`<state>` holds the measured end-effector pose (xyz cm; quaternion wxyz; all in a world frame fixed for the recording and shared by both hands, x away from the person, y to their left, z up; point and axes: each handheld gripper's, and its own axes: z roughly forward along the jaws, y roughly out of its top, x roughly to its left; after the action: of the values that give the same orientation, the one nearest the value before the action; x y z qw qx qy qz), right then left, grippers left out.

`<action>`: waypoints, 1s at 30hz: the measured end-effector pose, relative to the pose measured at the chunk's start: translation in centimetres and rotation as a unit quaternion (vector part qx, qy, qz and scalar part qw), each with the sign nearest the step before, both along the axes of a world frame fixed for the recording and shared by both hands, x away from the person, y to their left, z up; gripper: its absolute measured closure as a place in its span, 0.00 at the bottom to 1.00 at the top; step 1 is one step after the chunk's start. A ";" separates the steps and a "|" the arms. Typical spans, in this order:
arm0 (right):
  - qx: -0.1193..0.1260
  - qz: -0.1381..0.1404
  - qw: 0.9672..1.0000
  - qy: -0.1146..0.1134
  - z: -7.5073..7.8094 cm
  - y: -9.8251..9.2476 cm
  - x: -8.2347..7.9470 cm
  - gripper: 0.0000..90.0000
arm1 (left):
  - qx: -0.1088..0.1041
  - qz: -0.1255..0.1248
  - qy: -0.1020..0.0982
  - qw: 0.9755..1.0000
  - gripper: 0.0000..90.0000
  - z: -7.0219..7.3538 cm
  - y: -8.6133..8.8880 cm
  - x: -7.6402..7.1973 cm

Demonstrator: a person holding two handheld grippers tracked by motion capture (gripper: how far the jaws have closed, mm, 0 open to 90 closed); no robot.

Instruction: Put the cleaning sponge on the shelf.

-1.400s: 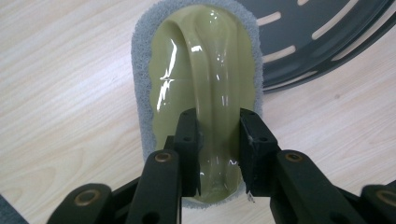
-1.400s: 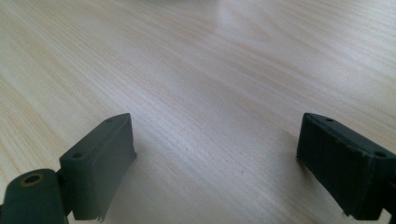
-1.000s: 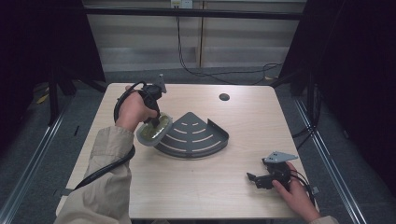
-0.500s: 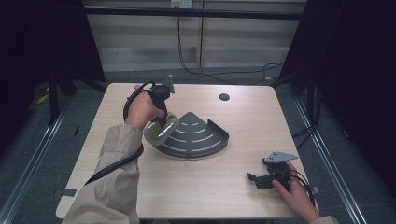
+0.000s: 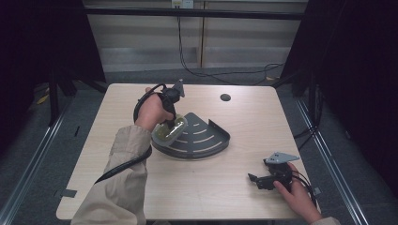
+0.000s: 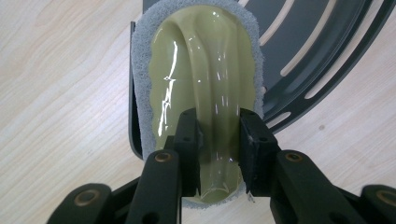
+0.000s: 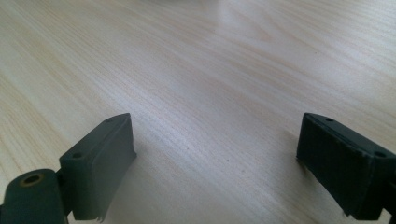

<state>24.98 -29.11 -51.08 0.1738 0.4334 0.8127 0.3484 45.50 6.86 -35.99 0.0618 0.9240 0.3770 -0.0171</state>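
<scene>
Scrubber on the rack's edge
Your left gripper (image 6: 218, 140) clamps the scrubber (image 6: 201, 79) handle against the grey rack (image 5: 206, 138); your right gripper (image 7: 215, 163) rests wide open on the tabletop (image 5: 244, 187).

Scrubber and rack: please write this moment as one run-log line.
left gripper: shut on scrubber | scrubber: on rack left edge | right gripper: open, idle over table

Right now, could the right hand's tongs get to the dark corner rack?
Probably yes. The right tongs rest open on the table with bare wood between them and the dark rack. The left tongs press a green scrubber on its far left edge.
</scene>
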 end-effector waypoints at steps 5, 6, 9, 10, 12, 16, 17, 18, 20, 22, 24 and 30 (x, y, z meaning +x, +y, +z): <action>0.000 0.000 1.000 0.000 0.0 0.0 0.0 0.12 | 0.000 -0.009 0.000 1.000 0.79 -0.3 -0.6 0.2; 0.000 0.000 1.000 0.000 0.0 0.0 0.0 0.12 | 0.001 -0.010 -0.001 1.000 0.79 -0.3 -0.7 0.2; 0.000 0.000 1.000 0.000 0.0 0.0 0.0 0.12 | -0.001 -0.016 -0.002 1.000 0.79 -0.4 -1.1 0.2; 0.001 -0.001 1.000 0.000 0.0 0.0 0.0 0.12 | 0.000 -0.017 -0.004 1.000 0.79 -0.5 -1.2 0.2; 0.000 0.000 1.000 -0.001 0.0 0.0 0.0 0.12 | -0.002 -0.019 -0.003 1.000 0.79 -0.6 -1.4 0.2; 0.001 -0.001 1.000 0.000 0.0 0.0 0.0 0.12 | -0.004 -0.024 -0.002 1.000 0.79 -0.9 -1.8 0.3; 0.001 -0.001 1.000 0.000 0.0 0.0 0.0 0.12 | -0.004 -0.027 -0.003 1.000 0.79 -0.9 -1.9 0.3; 0.001 -0.001 1.000 0.000 0.0 0.0 0.0 0.12 | -0.005 -0.028 -0.004 1.000 0.79 -1.0 -2.0 0.3; 0.001 -0.001 1.000 0.000 0.0 0.0 -0.1 0.12 | -0.005 -0.032 -0.005 0.999 0.79 -1.1 -2.1 0.3; 0.001 -0.001 1.000 0.000 0.0 0.0 -0.1 0.12 | -0.008 -0.032 -0.003 0.999 0.79 -1.3 -2.3 0.3; 0.001 -0.001 1.000 0.000 0.0 0.0 0.0 0.12 | -0.007 -0.034 -0.003 0.999 0.79 -1.5 -2.4 0.4; 0.001 -0.001 1.000 0.000 0.0 0.0 -0.1 0.12 | -0.012 -0.039 -0.002 0.999 0.79 -2.1 -2.8 0.5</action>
<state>24.93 -29.09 -51.09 0.1737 0.4342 0.8121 0.3490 45.96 4.03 -38.11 0.0728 0.9374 0.3399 -0.0225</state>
